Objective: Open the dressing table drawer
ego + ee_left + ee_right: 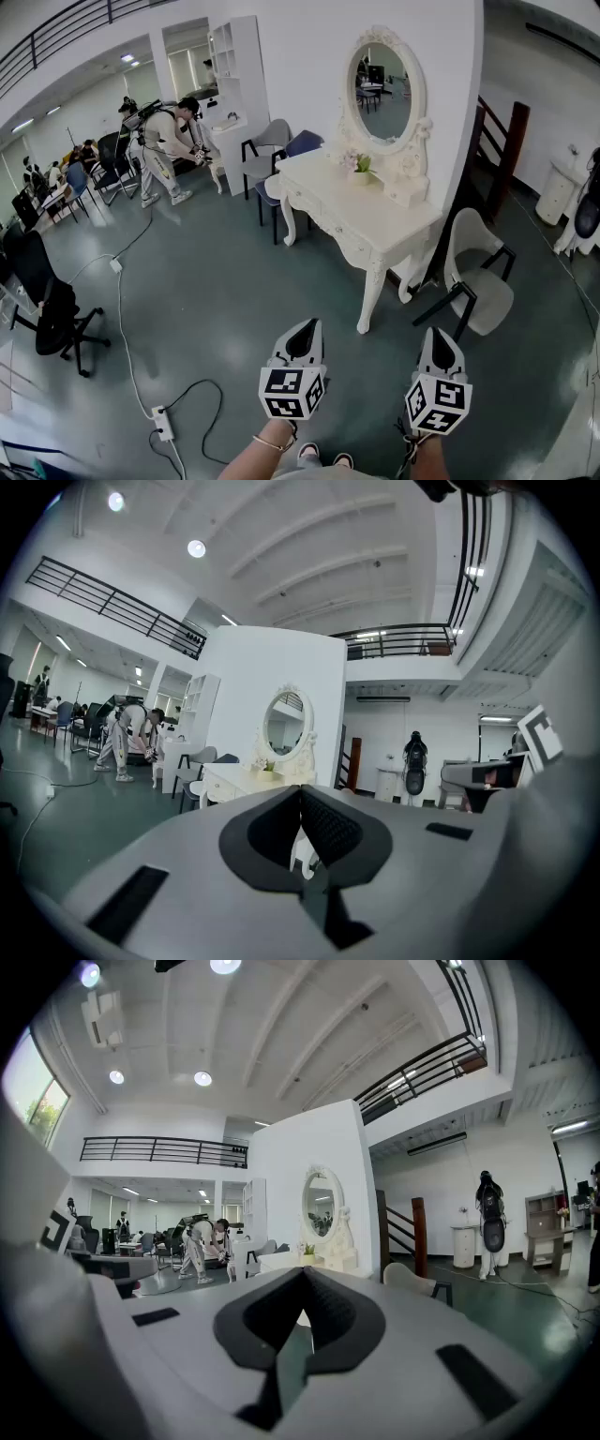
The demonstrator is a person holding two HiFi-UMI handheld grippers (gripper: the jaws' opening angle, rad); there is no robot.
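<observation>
While the left tongs (303,330) and right tongs (439,336) hung closed on nothing, the dressing table (349,201) stood well ahead.
Its long side ran away up-left, the drawer front (323,225) facing left; the left tongs looked better placed for it.

Floor: we stand on glossy grey-green floor (234,309); a white power strip (162,424) lies on it.
Walls: we face a white partition wall (309,66), with a black balcony railing (112,602) above.
Furniture: we see a beige chair (487,298), a white shelf unit (239,84) and a black office chair (52,305).
Light: round ceiling lamps (202,1078) are lit, and a window (37,1101) shows greenery.
</observation>
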